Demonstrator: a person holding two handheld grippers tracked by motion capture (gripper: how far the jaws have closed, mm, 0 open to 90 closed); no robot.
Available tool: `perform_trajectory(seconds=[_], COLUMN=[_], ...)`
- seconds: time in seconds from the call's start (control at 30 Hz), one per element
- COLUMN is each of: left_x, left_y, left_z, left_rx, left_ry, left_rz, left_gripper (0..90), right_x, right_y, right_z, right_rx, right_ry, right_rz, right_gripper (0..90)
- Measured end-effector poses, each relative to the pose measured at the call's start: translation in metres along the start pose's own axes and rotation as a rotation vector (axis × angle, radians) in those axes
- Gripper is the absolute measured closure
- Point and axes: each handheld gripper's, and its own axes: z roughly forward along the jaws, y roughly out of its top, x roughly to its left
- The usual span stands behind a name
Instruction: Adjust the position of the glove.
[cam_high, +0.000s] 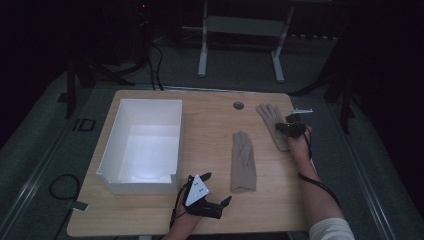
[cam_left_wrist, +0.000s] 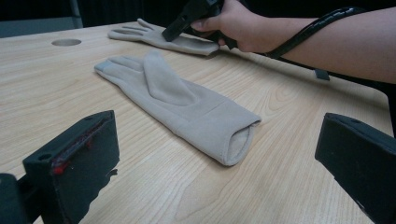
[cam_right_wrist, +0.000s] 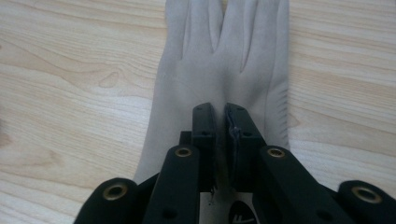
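Two beige gloves lie flat on the wooden table (cam_high: 210, 120). The nearer glove (cam_high: 243, 162) (cam_left_wrist: 182, 102) lies at the middle, cuff toward me. At the right rear lies the far glove (cam_high: 271, 120) (cam_left_wrist: 154, 35) (cam_right_wrist: 224, 56). My right gripper (cam_high: 289, 130) (cam_left_wrist: 170, 33) (cam_right_wrist: 222, 109) points down onto this glove's palm, jaws pressed together with a pinch of its fabric between them. My left gripper (cam_high: 216, 188) (cam_left_wrist: 219, 158) rests by the table's near edge, just left of the nearer glove's cuff. It stands wide open, with nothing between the jaws.
A white open box (cam_high: 112, 135) takes up the left part of the table and looks empty inside. A round cable hole (cam_high: 238, 105) (cam_left_wrist: 66, 42) sits near the far edge. A desk frame (cam_high: 240, 30) stands on the floor beyond the table.
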Motion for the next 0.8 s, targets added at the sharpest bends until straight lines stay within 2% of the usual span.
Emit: perform_trajectory(seconds=[0.03, 0.07, 0.1, 0.13, 0.17, 0.2, 0.23, 0.27, 0.3, 0.4, 0.43, 0.47, 0.5, 0.53, 0.57, 0.6, 0.63, 0.67, 0.77, 0.8], left_x=[0.000, 0.000, 0.000, 0.000, 0.000, 0.000, 0.000, 0.000, 0.000, 0.000, -0.001, -0.001, -0.001, -0.001, -0.001, -0.001, -0.001, -0.001, -0.001, -0.001], left_y=[0.000, 0.000, 0.000, 0.000, 0.000, 0.000, 0.000, 0.000, 0.000, 0.000, 0.000, 0.000, 0.000, 0.000, 0.000, 0.000, 0.000, 0.000, 0.000, 0.000], left_z=[0.000, 0.000, 0.000, 0.000, 0.000, 0.000, 0.000, 0.000, 0.000, 0.000, 0.000, 0.000, 0.000, 0.000, 0.000, 0.000, 0.000, 0.000, 0.000, 0.000], left_rx=[0.000, 0.000, 0.000, 0.000, 0.001, 0.001, 0.002, 0.002, 0.002, 0.001, 0.002, 0.002, 0.003, 0.003, 0.002, 0.002, 0.001, 0.001, 0.001, 0.001], left_ry=[0.001, 0.001, 0.000, 0.000, 0.001, 0.001, 0.002, 0.002, 0.002, 0.004, 0.005, 0.005, 0.004, 0.004, 0.005, 0.005, 0.004, 0.004, 0.006, 0.006], left_rz=[0.000, 0.000, -0.002, -0.002, 0.000, 0.000, 0.001, 0.001, 0.001, 0.004, 0.006, 0.006, 0.005, 0.005, 0.006, 0.006, 0.010, 0.010, 0.010, 0.010], left_gripper=[0.2, 0.2, 0.2, 0.2, 0.2, 0.2, 0.2, 0.2, 0.2, 0.2, 0.2, 0.2, 0.2, 0.2, 0.2, 0.2, 0.2, 0.2, 0.2, 0.2], right_x=[0.002, 0.002, 0.006, 0.006, 0.010, 0.010, 0.014, 0.014, 0.019, 0.023, 0.027, 0.027, 0.029, 0.029, 0.032, 0.032, 0.035, 0.035, 0.041, 0.041], right_y=[0.002, 0.002, 0.005, 0.005, 0.008, 0.008, 0.011, 0.011, 0.014, 0.015, 0.017, 0.017, 0.017, 0.017, 0.017, 0.017, 0.015, 0.015, 0.006, 0.006], right_z=[-0.006, -0.006, -0.015, -0.015, -0.025, -0.025, -0.036, -0.036, -0.049, -0.059, -0.071, -0.071, -0.082, -0.082, -0.093, -0.093, -0.103, -0.103, -0.121, -0.121], right_rx=[-0.015, -0.015, -0.040, -0.040, -0.063, -0.063, -0.085, -0.085, -0.104, -0.118, -0.133, -0.133, -0.150, -0.150, -0.161, -0.161, -0.168, -0.168, -0.171, -0.171], right_ry=[-0.005, -0.005, -0.010, -0.010, -0.024, -0.024, -0.032, -0.032, -0.040, -0.046, -0.063, -0.063, -0.067, -0.067, -0.079, -0.079, -0.084, -0.084, -0.098, -0.098], right_rz=[0.025, 0.025, 0.043, 0.043, 0.059, 0.059, 0.077, 0.077, 0.096, 0.106, 0.114, 0.114, 0.135, 0.135, 0.144, 0.144, 0.152, 0.152, 0.179, 0.179], right_gripper=[83.7, 83.7, 83.7, 83.7, 83.7, 83.7, 83.8, 83.8, 83.7, 83.8, 83.8, 83.8, 83.8, 83.8, 83.8, 83.8, 83.8, 83.8, 83.7, 83.7])
